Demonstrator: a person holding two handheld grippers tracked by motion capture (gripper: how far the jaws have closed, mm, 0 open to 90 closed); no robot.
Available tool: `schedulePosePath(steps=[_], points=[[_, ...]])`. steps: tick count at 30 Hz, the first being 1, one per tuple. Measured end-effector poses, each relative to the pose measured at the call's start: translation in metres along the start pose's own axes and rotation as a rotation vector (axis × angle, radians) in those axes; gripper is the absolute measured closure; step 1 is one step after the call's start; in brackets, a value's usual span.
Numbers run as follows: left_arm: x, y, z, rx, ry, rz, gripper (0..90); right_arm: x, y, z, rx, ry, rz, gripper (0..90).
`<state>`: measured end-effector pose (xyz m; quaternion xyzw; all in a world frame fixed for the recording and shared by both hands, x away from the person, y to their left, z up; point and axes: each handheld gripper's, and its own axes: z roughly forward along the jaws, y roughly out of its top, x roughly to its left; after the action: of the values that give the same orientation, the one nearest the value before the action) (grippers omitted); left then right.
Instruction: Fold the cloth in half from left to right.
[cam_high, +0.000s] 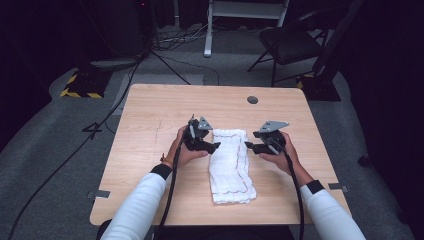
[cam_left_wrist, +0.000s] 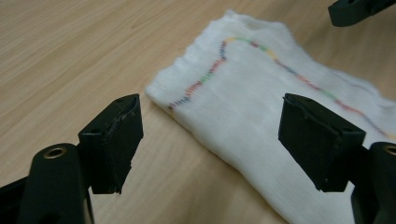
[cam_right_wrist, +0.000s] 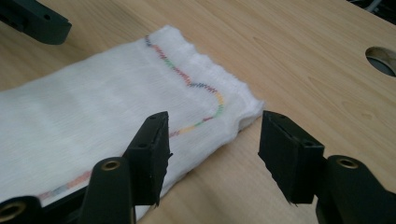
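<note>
On the wooden tabletop (cam_high: 150, 120), a folded white cloth (cam_high: 230, 165) lies lengthwise between the person's two hands, its far end level with the claws and its near end toward the person. A wavy line of multicoloured stitching runs close to its edges (clearest in the two gripper views).

The left claw (cam_left_wrist: 210, 140) has its jaws spread wide, with nothing between them — it hangs just above the far left corner of the cloth, one jaw over bare wood and the other over the fabric. The right claw (cam_right_wrist: 212, 154) is likewise wide apart and empty, straddling the far right corner, where the layered edge ends in a small crimped fringe.

The cloth looks thin, soft and light, a gauzy knit stacked in several layers. I judge it will drape and sag as soon as it is lifted, and the layers may slide over each other or peel apart if only the top one is caught. It is not fragile, and hardly slippery against the wood. The sensible hold is at the two far corners, each claw closing over the whole thickness of the edge — pinching low, near the tabletop, so that no layer is left behind.
</note>
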<state>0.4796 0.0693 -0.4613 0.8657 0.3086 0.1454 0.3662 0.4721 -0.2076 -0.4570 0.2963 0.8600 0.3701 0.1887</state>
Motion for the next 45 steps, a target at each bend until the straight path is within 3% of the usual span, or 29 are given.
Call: schedulePosePath(steps=[9,15,21,23,28,34,36,39,45], points=[[0.027,0.004,0.047,0.046,0.021,-0.118,22.0,-0.020,0.007,0.051,0.063,-0.004,0.094,42.1],[0.031,0.005,0.057,0.060,0.018,-0.140,20.1,-0.029,0.006,0.064,0.088,0.017,0.132,39.8],[0.031,0.005,0.058,0.068,-0.007,-0.116,24.0,-0.029,0.008,0.066,0.103,0.067,0.126,52.3],[0.031,0.006,0.056,0.073,-0.037,-0.097,32.2,-0.030,0.009,0.066,0.107,0.082,0.125,54.6],[0.031,0.007,0.055,0.069,-0.104,-0.070,54.1,-0.028,0.010,0.066,0.108,0.139,0.114,74.6],[0.034,0.007,0.055,0.068,-0.152,-0.076,73.7,-0.024,0.012,0.065,0.108,0.122,0.079,80.5],[0.034,0.009,0.054,0.072,-0.142,-0.063,77.2,-0.023,0.013,0.066,0.103,0.104,0.069,81.1],[0.033,0.012,0.053,0.069,-0.090,-0.043,80.2,-0.020,0.015,0.066,0.096,0.067,0.047,81.8],[0.036,0.027,0.041,0.007,-0.030,-0.028,82.1,-0.022,0.025,0.058,0.041,-0.001,0.025,82.2]])
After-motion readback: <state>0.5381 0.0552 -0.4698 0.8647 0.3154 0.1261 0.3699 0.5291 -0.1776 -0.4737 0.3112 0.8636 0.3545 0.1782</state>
